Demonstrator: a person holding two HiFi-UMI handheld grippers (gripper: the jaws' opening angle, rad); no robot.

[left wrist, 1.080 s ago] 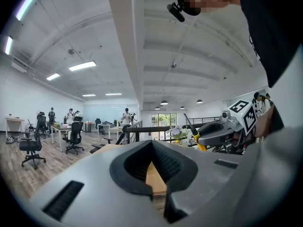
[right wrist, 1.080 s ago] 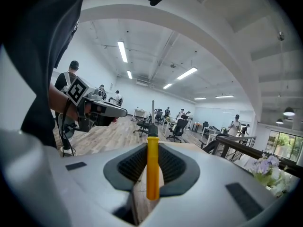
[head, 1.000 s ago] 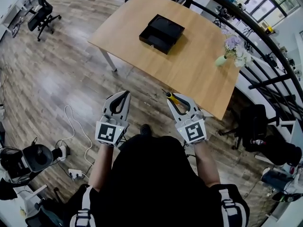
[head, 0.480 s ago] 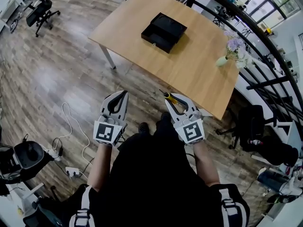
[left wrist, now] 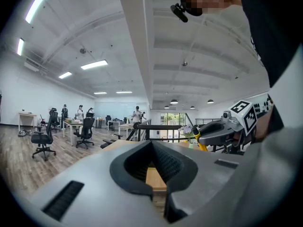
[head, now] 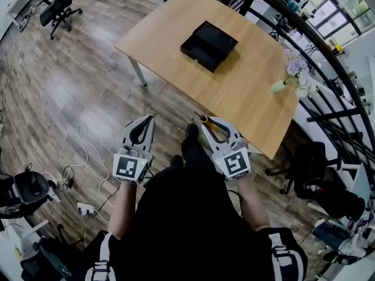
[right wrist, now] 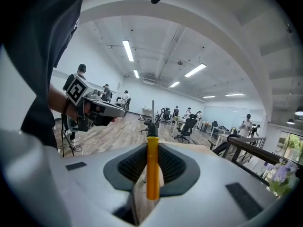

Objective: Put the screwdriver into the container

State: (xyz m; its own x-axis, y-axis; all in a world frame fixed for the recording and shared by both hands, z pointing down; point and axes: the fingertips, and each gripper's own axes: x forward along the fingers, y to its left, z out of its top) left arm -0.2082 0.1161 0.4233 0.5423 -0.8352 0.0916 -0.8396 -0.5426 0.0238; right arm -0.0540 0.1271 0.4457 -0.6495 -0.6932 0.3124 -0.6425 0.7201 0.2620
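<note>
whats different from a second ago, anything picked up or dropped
Nothing was taken or released. The person has stepped forward: a foot now shows between the grippers. The right gripper still clamps the screwdriver, the left gripper stays shut and empty, and the container sits unmoved on the table.

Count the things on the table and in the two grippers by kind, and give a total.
Black container, on the table: 1
Vase of flowers, on the table: 1
Screwdriver, clamped in the right gripper: 1
Left gripper, shut on nothing: 0
Total: 3
</note>
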